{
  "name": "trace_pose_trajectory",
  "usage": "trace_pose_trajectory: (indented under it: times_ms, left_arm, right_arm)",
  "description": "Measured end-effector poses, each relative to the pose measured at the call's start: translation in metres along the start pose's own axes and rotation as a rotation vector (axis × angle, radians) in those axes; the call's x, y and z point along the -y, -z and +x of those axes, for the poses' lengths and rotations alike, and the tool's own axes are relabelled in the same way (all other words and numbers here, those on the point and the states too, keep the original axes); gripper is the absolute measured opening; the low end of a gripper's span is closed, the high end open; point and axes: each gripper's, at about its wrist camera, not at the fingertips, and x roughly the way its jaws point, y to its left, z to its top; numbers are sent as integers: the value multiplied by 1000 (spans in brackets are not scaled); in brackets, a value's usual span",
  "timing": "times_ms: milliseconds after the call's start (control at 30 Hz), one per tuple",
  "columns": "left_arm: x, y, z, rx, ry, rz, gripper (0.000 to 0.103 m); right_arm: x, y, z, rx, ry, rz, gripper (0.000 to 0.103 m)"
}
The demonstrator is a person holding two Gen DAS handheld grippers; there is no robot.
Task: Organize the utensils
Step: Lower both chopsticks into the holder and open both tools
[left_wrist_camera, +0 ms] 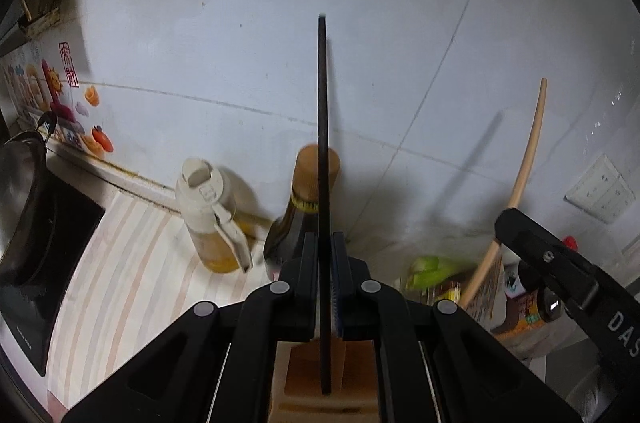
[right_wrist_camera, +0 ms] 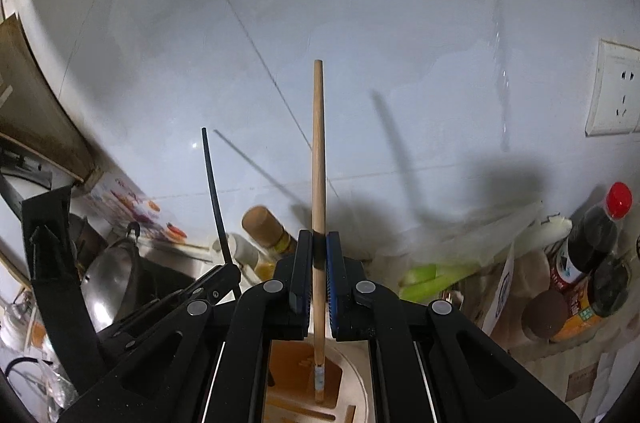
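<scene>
White tiled wall fills both frames. Centre frame, we see our left claw (left_wrist_camera: pixel 325 255) clenched on a thin black chopstick (left_wrist_camera: pixel 322 127), our right claw (right_wrist_camera: pixel 319 255) on a pale wooden chopstick (right_wrist_camera: pixel 318 159); both tips enter a wooden holder (right_wrist_camera: pixel 280 371) at bottom centre.

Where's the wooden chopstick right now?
The wooden chopstick stands upright, clamped in the right tool, its lower end in the wooden holder. In the left wrist view it appears far right, before the white tiled wall.
</scene>
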Motion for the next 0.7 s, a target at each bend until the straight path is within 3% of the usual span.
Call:
trace_pose_trajectory:
  times_ms: [267,400,533,567,633,667,700]
  left_arm:
    - [4,12,-14,-30,7,41,3]
    - [4,16,-23,-71,44,40,7]
    - [1,19,-44,-68,14,47,8]
    - [-1,19,-48,-63,0,48,13]
    - [-5,22,-64,-52,-44,39,48]
    - [-8,23,-68,-46,-62,31,82]
    - [-11,28,-78,-26,-85,14,92]
  right_arm:
    - [-2,11,-7,-33,-14,-43,7]
    - [-2,15,-4,-113,-49,-63,7]
    - [3,15,-6,-184,-77,-49,12]
    - [6,15,-12,-179,-87,-43,15]
    - [10,15,-23,-170,-94,-35,31]
    - [14,15,-33,-164,-100,-28,34]
    - [16,15,-39,-158,-105,-23,40]
